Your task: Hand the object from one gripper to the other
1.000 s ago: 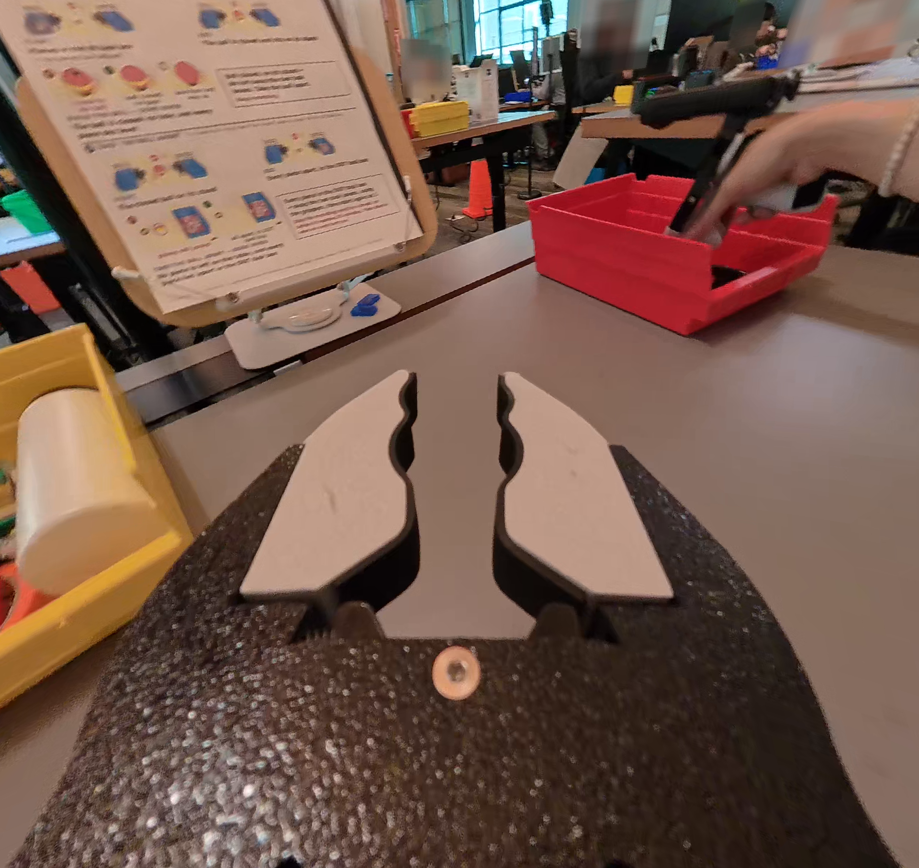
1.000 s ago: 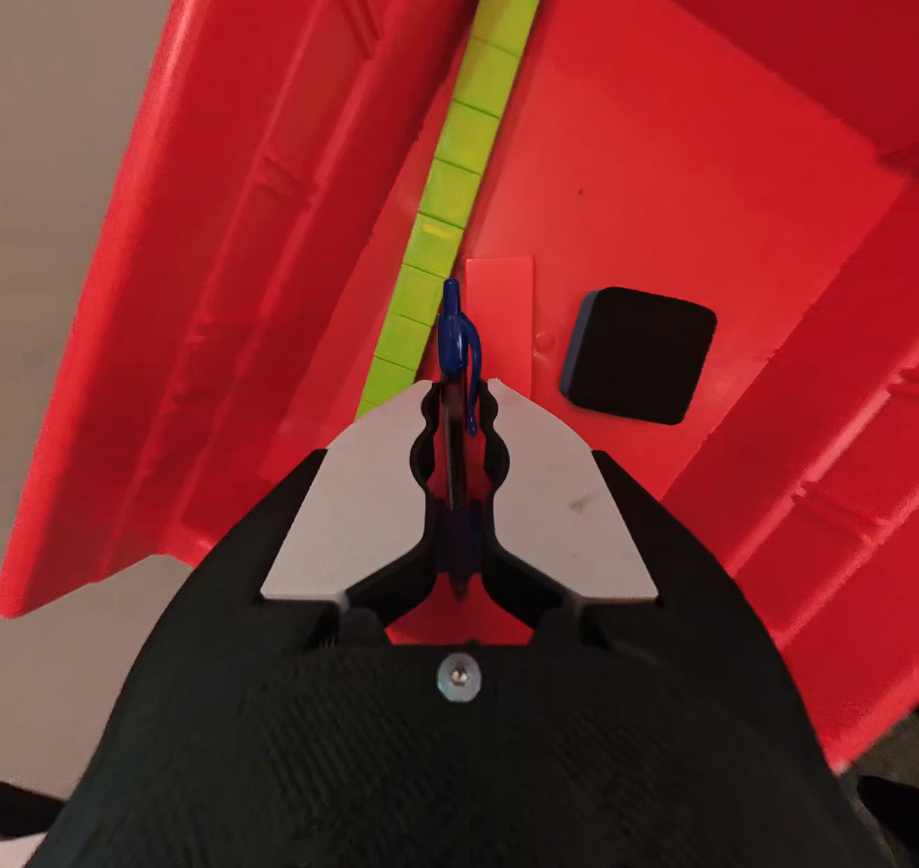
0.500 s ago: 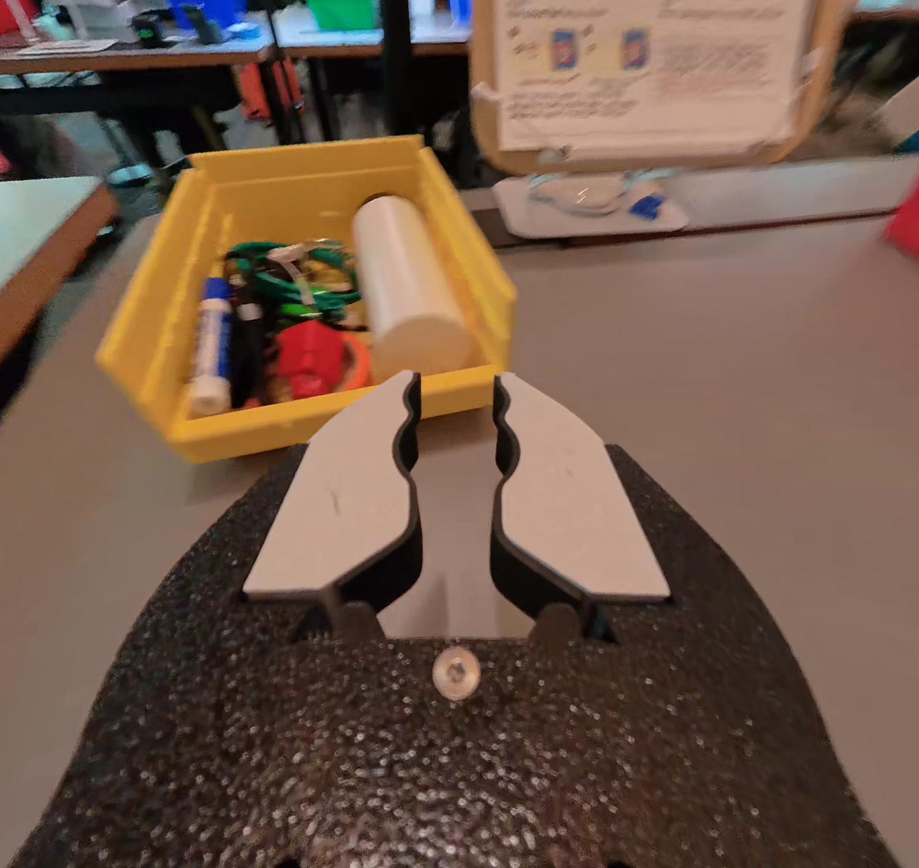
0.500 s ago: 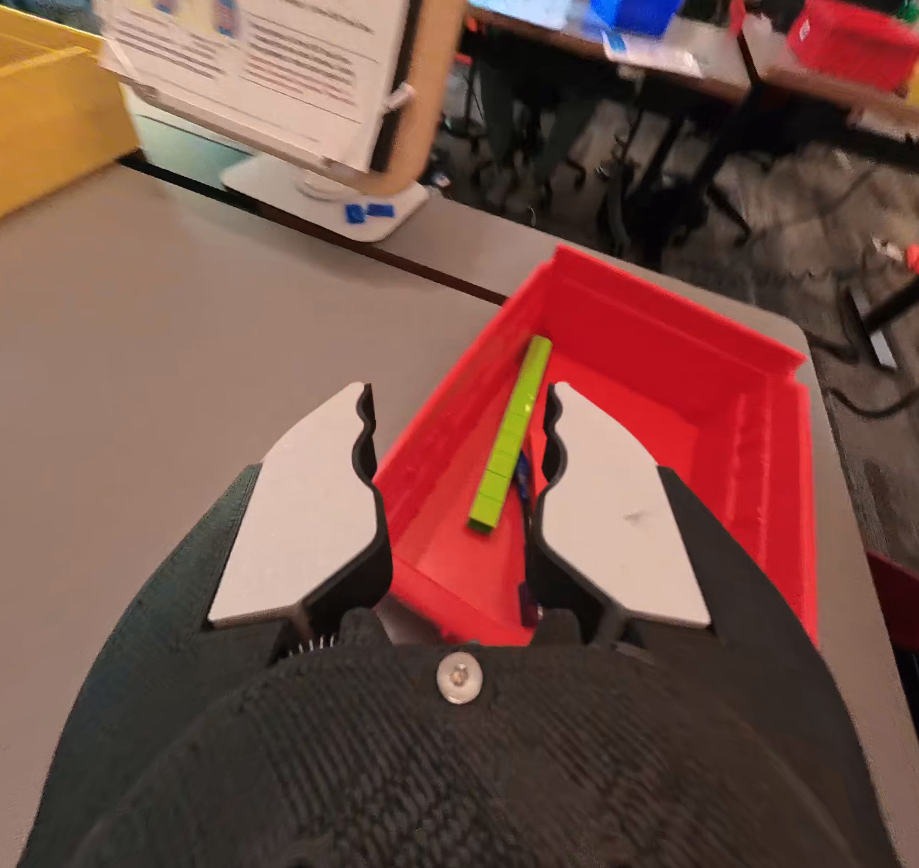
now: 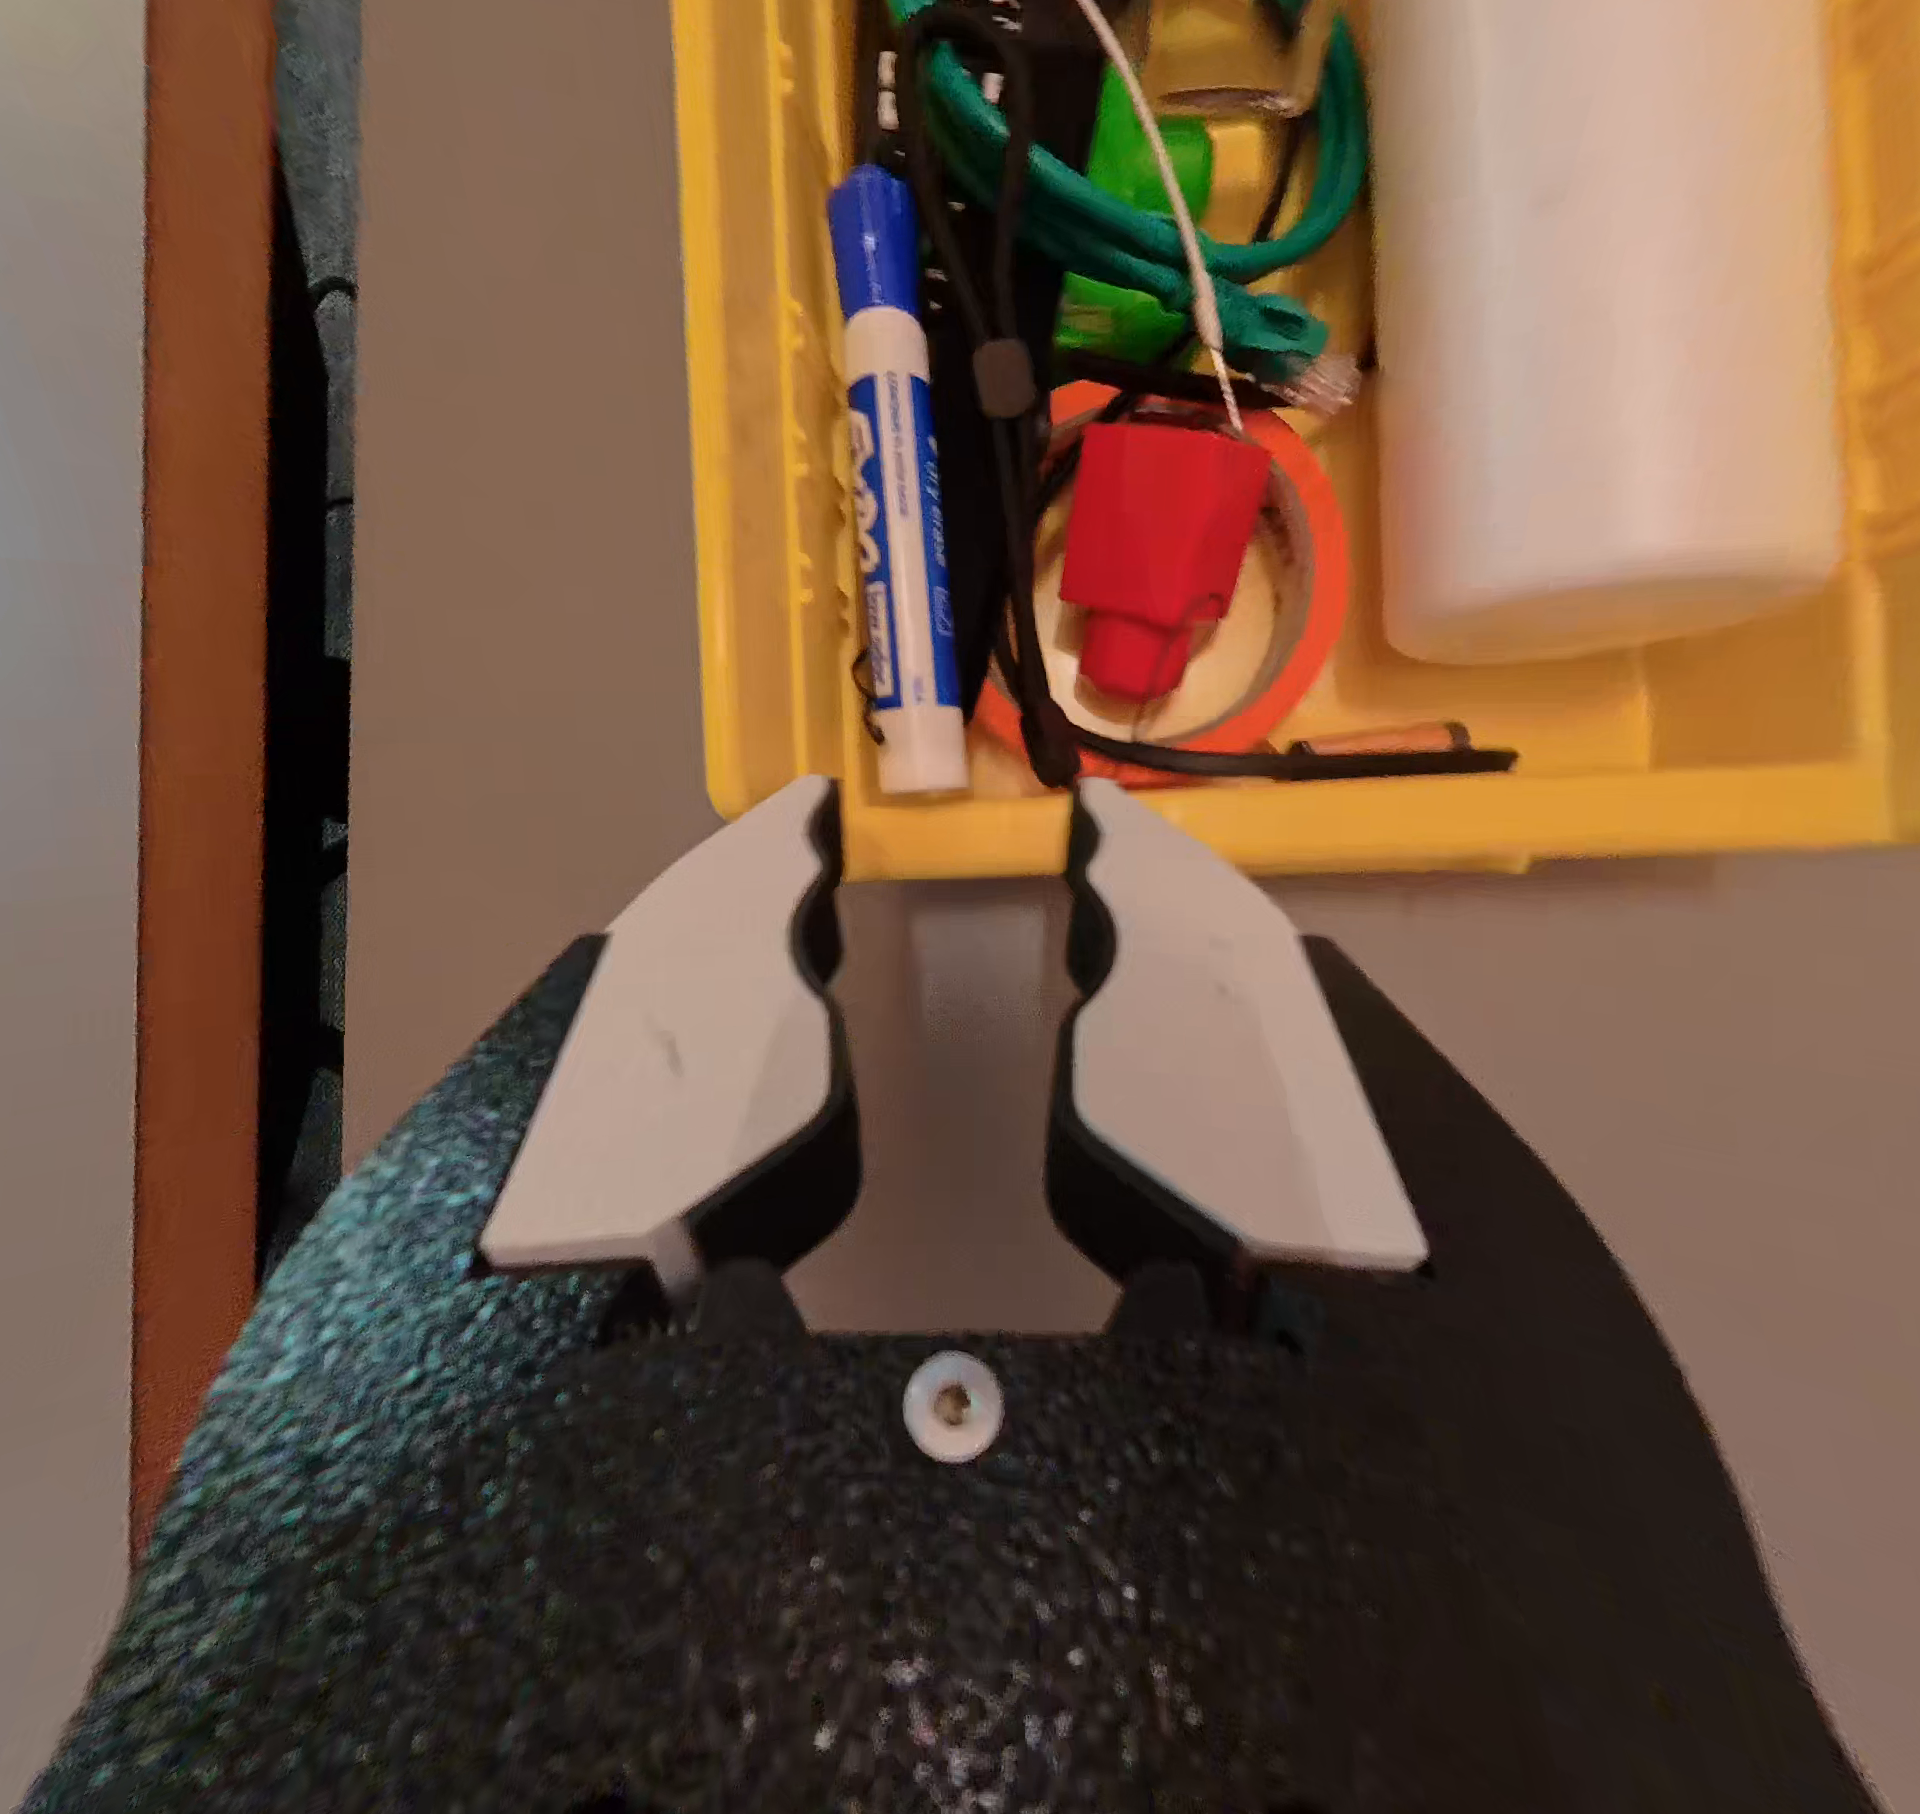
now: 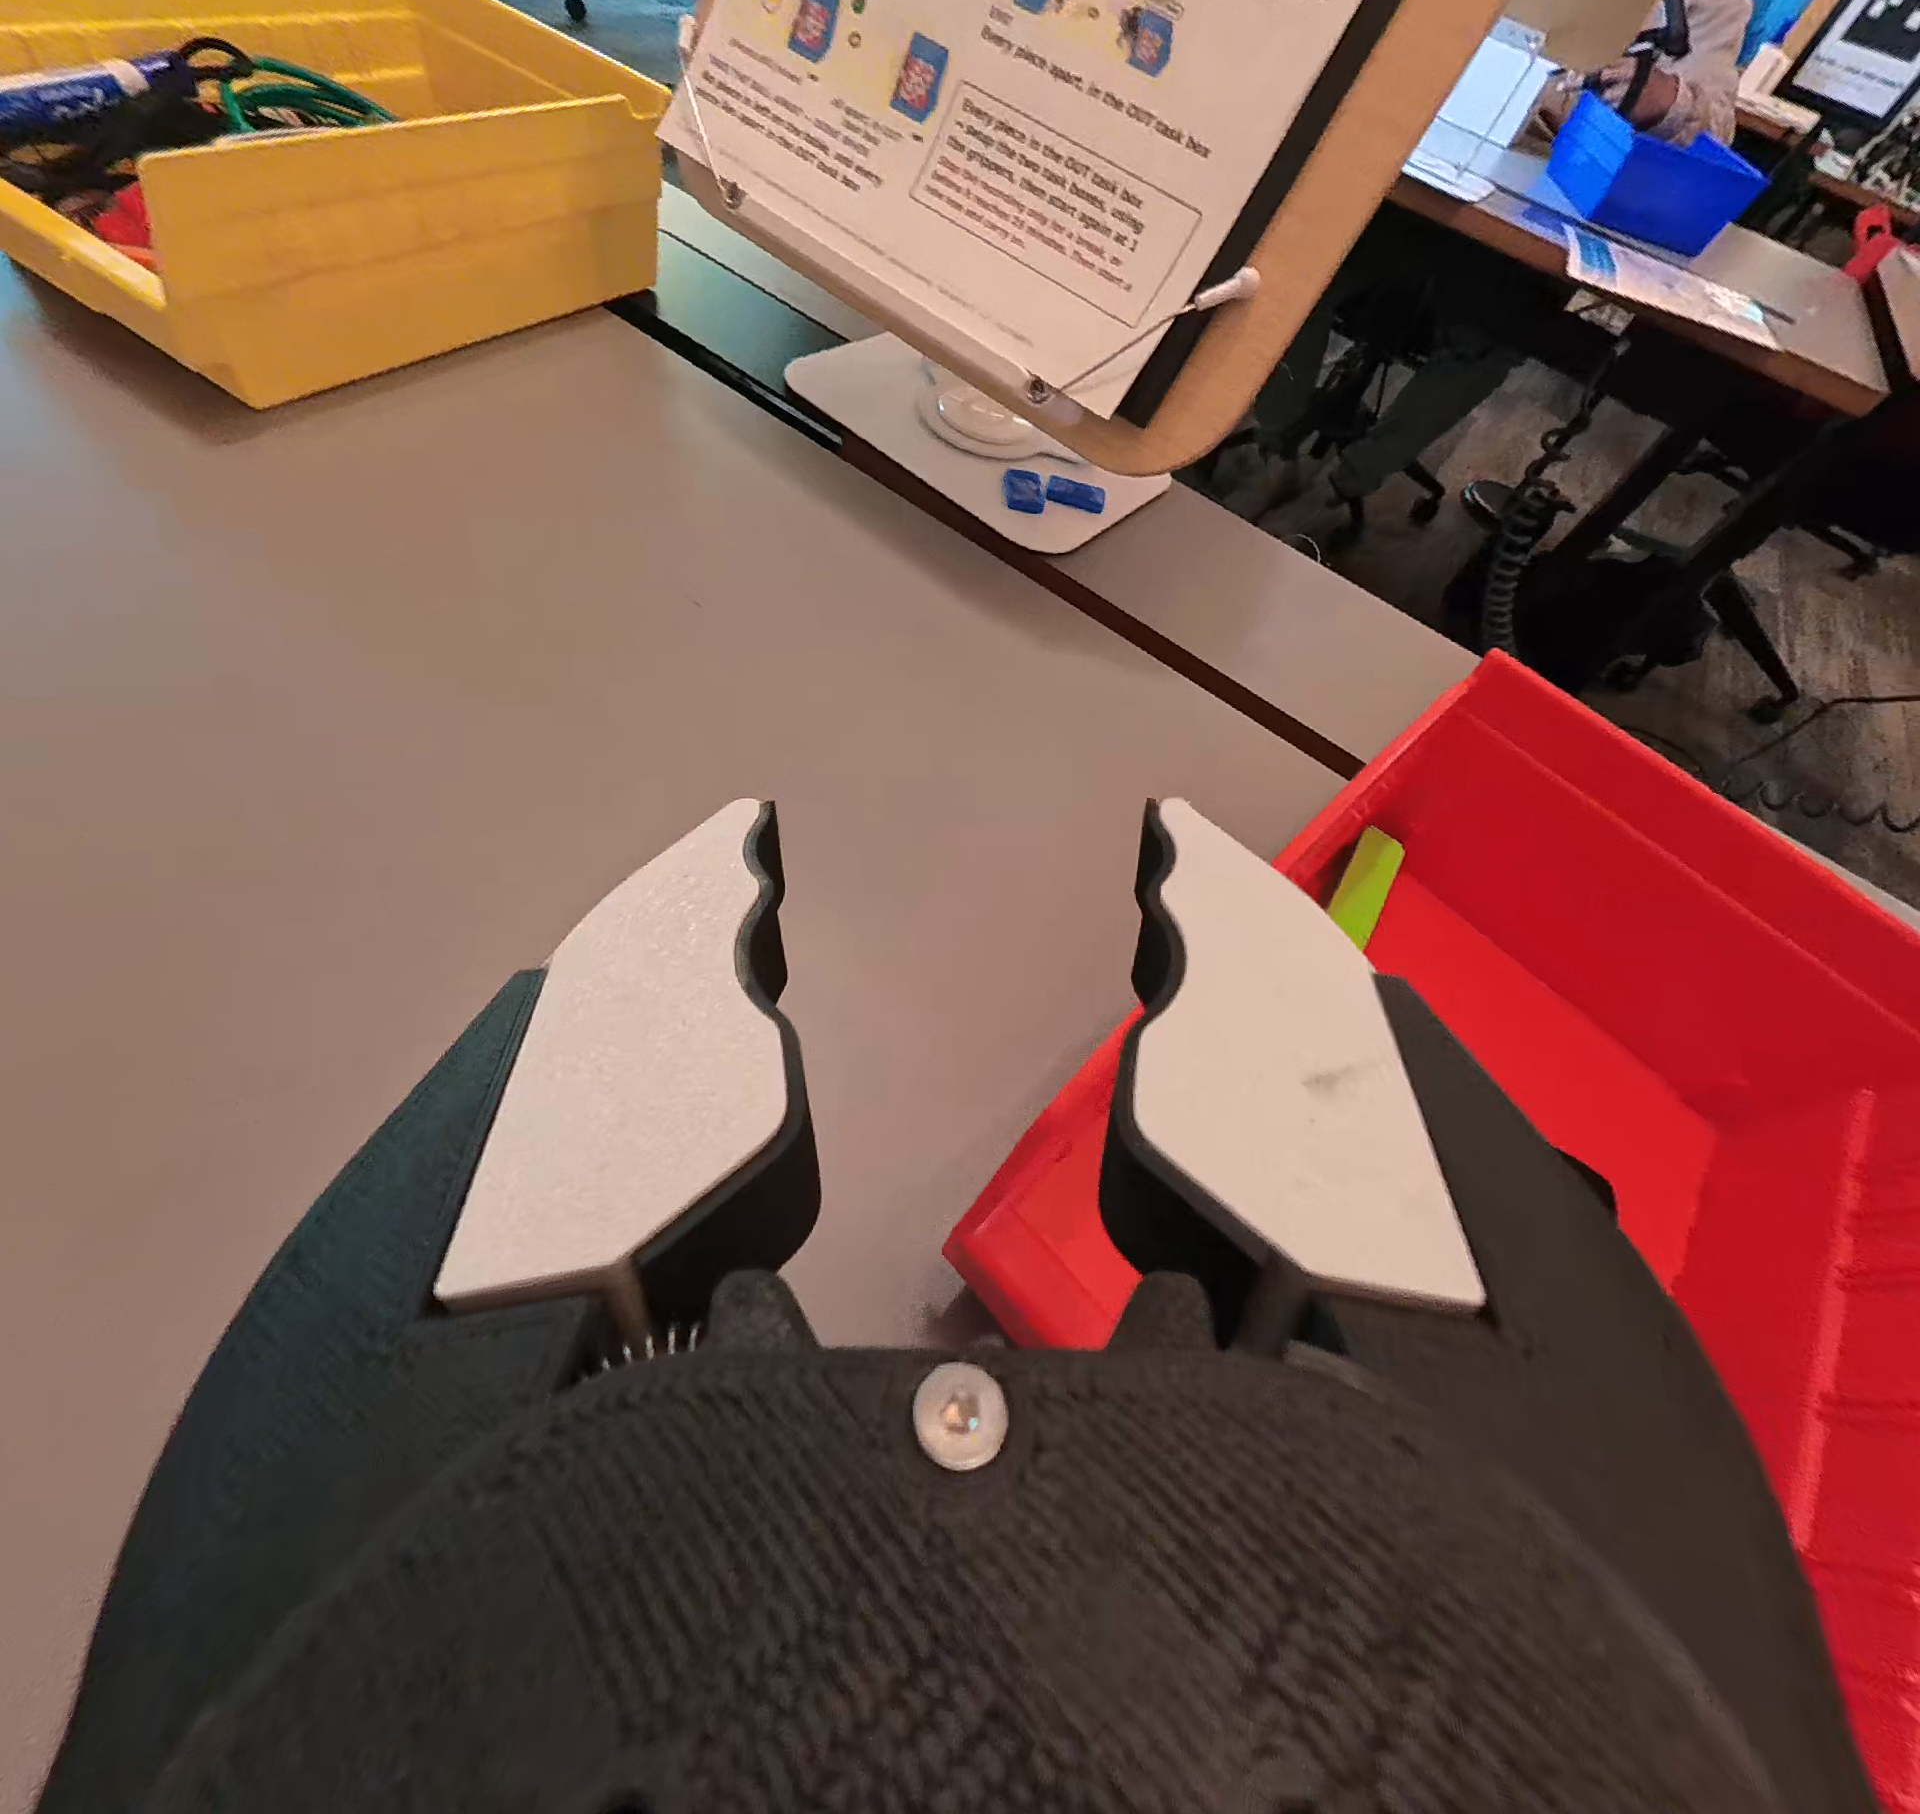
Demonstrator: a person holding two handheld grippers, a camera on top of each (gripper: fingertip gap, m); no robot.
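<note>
My left gripper [image 5: 951, 808] is open and empty, pointing down over the near edge of the yellow bin [image 5: 1143, 829]. The bin holds a blue-capped white marker [image 5: 899, 517], a red plastic piece [image 5: 1153, 538] on an orange tape roll [image 5: 1320, 559], green cable [image 5: 1122, 237], black cords [image 5: 997, 382] and a white cylinder [image 5: 1600, 289]. My right gripper [image 6: 956, 819] is open and empty above the grey table [image 6: 416, 673], just left of the red bin [image 6: 1621, 985], where a lime-green bar [image 6: 1366, 886] lies. The yellow bin also shows in the right wrist view [image 6: 416, 226] at the far left.
A paper instruction sheet on a wooden stand [image 6: 1039, 123] stands at the table's back edge on a white base [image 6: 935, 455] with small blue pieces [image 6: 1049, 495]. The table's left edge [image 5: 197, 517] runs beside the yellow bin. Other desks and a person's arm [image 6: 1683, 29] lie beyond. Some 60 cm of space lies between my two pairs of fingers. My right gripper's tips are some 25 cm from the lime-green bar [image 6: 1366, 886].
My right gripper let go of a blue pen in the red bin, opened wide and drew back to the left. My left gripper swung left and tilted down over the yellow bin.
</note>
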